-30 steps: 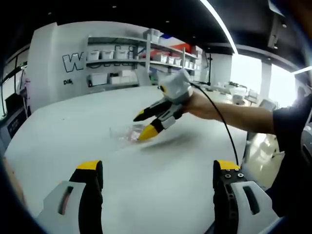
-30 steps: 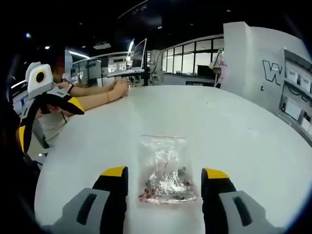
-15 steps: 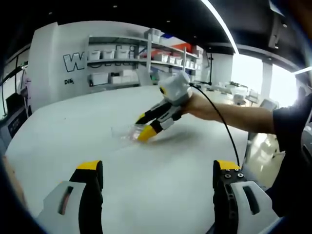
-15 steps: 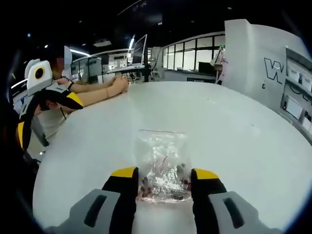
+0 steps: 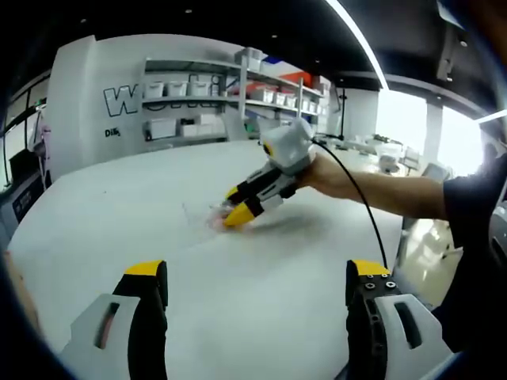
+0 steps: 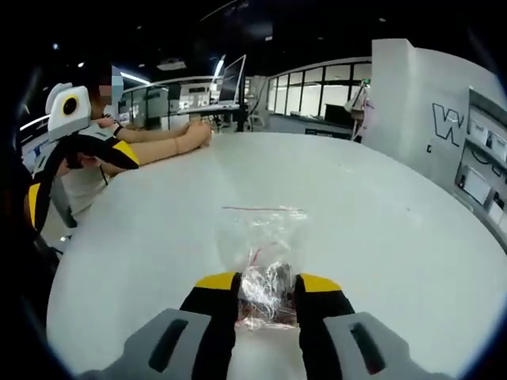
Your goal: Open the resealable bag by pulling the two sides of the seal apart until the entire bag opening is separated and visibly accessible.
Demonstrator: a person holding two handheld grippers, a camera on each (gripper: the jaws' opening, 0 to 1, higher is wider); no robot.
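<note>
In the right gripper view, the right tool sits lowest and nearest, its two yellow-tipped jaws drawn close together on the near end of the resealable bag, pinching the clear plastic between them. The bag lies flat on the white worktop, well in from every edge, roughly in the middle of the round top. Its bunched, glinting contents are gathered at the gripped end, between the jaws; what they are is too small to tell. The rest of the bag stretches away from the tool, and its far end finishes in a thin reddish seal line running straight across.

Towards the left edge of the worktop in that view, the left tool is held off the surface, well apart from the bag. In the left gripper view, the left tool has its jaws spread wide with nothing between them, above bare worktop. Farther out in that view, the right tool points down at the worktop with its tips close together on the bag, which shows only as a faint clear patch.

Beyond the left tool, at the far edge of the worktop, a seated person's forearms rest on the surface. Behind the worktop stand wall shelves with boxes.
</note>
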